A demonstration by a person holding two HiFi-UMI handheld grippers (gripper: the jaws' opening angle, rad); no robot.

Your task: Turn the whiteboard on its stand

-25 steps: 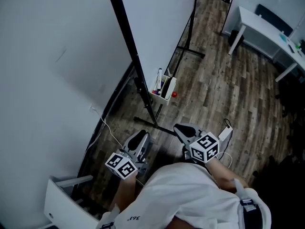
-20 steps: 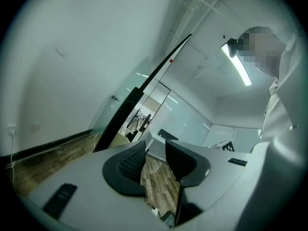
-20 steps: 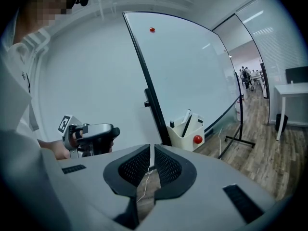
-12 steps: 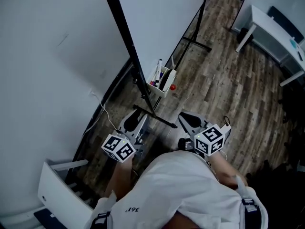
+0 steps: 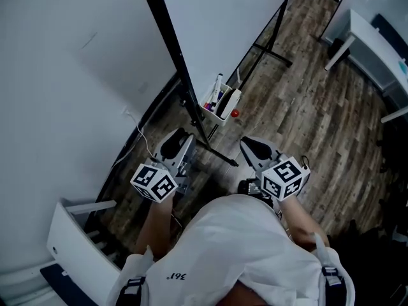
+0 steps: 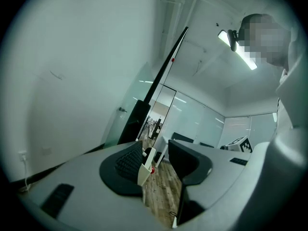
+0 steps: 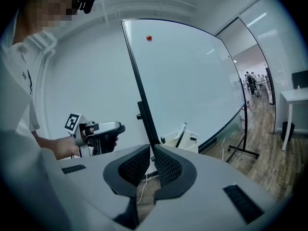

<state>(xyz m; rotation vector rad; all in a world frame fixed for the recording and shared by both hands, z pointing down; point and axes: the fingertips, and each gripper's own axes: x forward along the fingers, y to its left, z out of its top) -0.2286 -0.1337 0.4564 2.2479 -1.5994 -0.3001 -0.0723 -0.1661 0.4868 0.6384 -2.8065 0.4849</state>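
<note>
The whiteboard (image 5: 223,30) stood upright on its stand beside the wall, its black side frame (image 5: 169,43) just ahead, so the left claw (image 5: 173,146) had just been opening, empty (presumably to take that frame), while the right claw (image 5: 255,149) hung pressed together, empty.

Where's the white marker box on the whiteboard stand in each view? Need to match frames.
Head view: marker box just above centre, beside the stand's foot.
Left gripper view: low centre, seen edge-on.
Right gripper view: just right of centre, below the middle.
Shared landmark: the whiteboard's black frame edge.
</note>
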